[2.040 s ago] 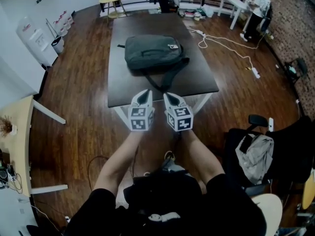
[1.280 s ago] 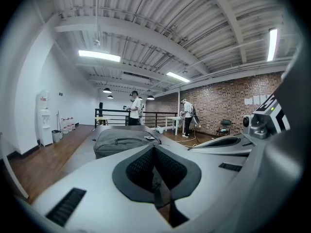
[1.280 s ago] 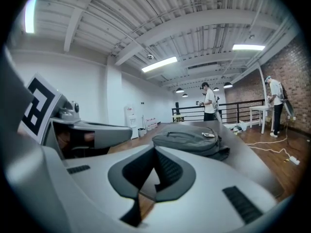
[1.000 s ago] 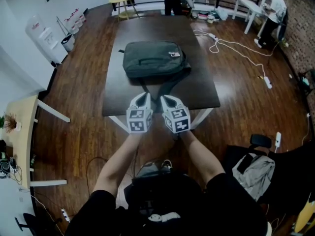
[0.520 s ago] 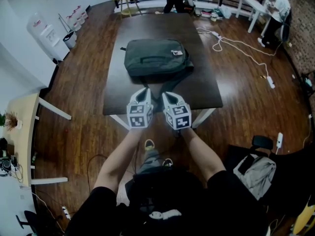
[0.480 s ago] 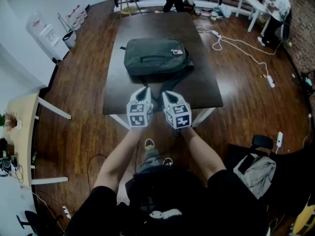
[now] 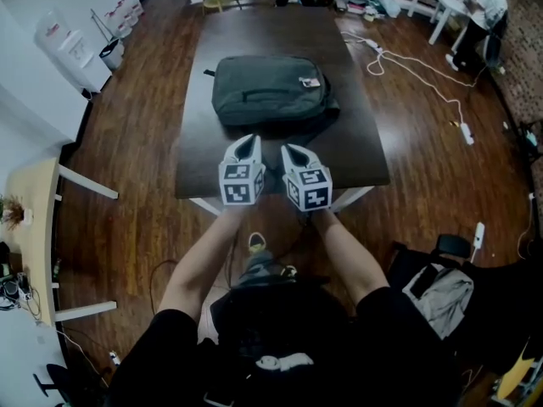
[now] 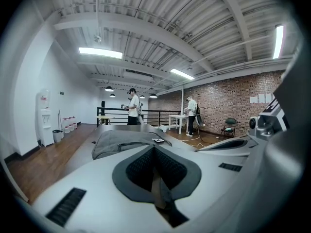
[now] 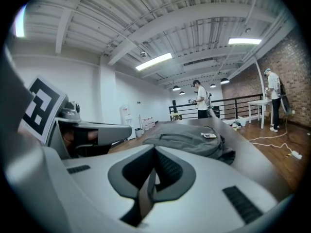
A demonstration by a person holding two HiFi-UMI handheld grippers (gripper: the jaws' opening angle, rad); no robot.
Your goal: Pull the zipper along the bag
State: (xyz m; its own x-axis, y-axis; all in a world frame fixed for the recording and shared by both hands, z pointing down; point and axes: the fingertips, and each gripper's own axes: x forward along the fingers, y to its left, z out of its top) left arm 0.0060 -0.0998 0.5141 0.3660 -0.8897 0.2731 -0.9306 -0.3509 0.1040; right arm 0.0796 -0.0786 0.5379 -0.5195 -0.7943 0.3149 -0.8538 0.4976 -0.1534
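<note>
A dark grey-green bag (image 7: 270, 90) lies flat on the dark table (image 7: 361, 155), with its carry handle on top and a small tag at its right corner. Its strap trails toward the near edge. My left gripper (image 7: 247, 145) and right gripper (image 7: 293, 152) are held side by side over the table's near edge, short of the bag and touching nothing. Both are shut and hold nothing. In the left gripper view the bag (image 8: 125, 141) lies ahead of the shut left gripper (image 8: 154, 148). In the right gripper view the bag (image 9: 190, 137) lies ahead of the right gripper (image 9: 155, 148). I cannot make out the zipper pull.
A water dispenser (image 7: 56, 37) stands by the left wall. A white cable (image 7: 411, 68) snakes over the floor right of the table. An office chair with a grey backpack (image 7: 441, 288) is at the lower right. People stand at the far railing and a white desk (image 7: 485, 2).
Both grippers have moved forward together, from before the table's edge to over it, nearer the bag. The jaws stayed shut and the bag has not moved.
</note>
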